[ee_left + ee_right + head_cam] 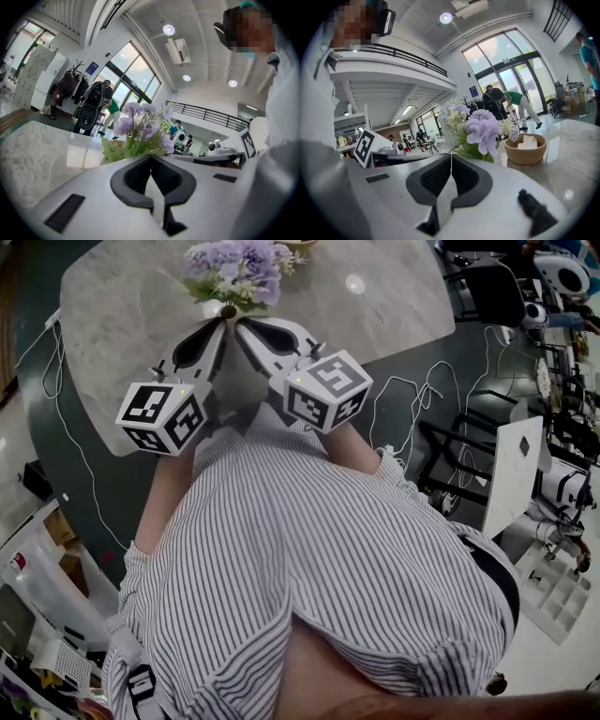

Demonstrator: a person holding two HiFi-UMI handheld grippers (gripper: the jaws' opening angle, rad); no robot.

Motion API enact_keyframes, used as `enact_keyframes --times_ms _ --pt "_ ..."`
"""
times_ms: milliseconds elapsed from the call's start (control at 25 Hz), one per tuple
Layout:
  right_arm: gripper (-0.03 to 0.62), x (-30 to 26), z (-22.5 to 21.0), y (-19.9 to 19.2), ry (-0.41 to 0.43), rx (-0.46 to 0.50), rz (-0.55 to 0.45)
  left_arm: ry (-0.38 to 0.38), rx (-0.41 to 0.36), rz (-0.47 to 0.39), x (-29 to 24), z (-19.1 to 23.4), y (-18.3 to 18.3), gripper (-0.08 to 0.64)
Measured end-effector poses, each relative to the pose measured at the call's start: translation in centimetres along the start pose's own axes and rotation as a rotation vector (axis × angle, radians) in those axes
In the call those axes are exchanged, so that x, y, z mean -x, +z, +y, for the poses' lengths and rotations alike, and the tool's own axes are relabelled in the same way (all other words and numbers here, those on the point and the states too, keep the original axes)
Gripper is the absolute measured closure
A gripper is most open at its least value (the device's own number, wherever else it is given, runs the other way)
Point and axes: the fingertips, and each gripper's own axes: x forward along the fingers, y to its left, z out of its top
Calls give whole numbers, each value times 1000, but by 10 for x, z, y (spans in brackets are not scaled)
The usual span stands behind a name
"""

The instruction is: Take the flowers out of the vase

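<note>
A bunch of pale purple flowers [239, 266] with green leaves stands at the far side of the grey marble table [394, 306]. A bit of the white vase [212, 308] shows under the leaves. My left gripper [222, 324] and right gripper [241, 327] lie side by side, their tips just short of the vase. Both are shut with nothing between the pads. In the left gripper view the flowers [140, 123] rise just beyond my gripper's [151, 157] closed tips. In the right gripper view the flowers [480, 129] stand just right of my gripper's [451, 156] closed tips. The jaws hide the vase in both gripper views.
A small wooden bowl [527, 149] with white cubes sits on the table to the right of the flowers. Cables [403, 395] trail over the dark floor beside the table. Chairs and white equipment [520, 465] stand at the right. People move about in the hall behind.
</note>
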Motion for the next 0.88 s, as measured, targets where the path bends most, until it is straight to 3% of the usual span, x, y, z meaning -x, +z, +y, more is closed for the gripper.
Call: enact_keyframes --times_ms 560,880 --pt "577 -1 -7 -1 67 -21 36 68 41 7 -8 2 -8 549" --pt "575 7 -19 -6 38 -44 54 74 65 17 -15 0 -14 549"
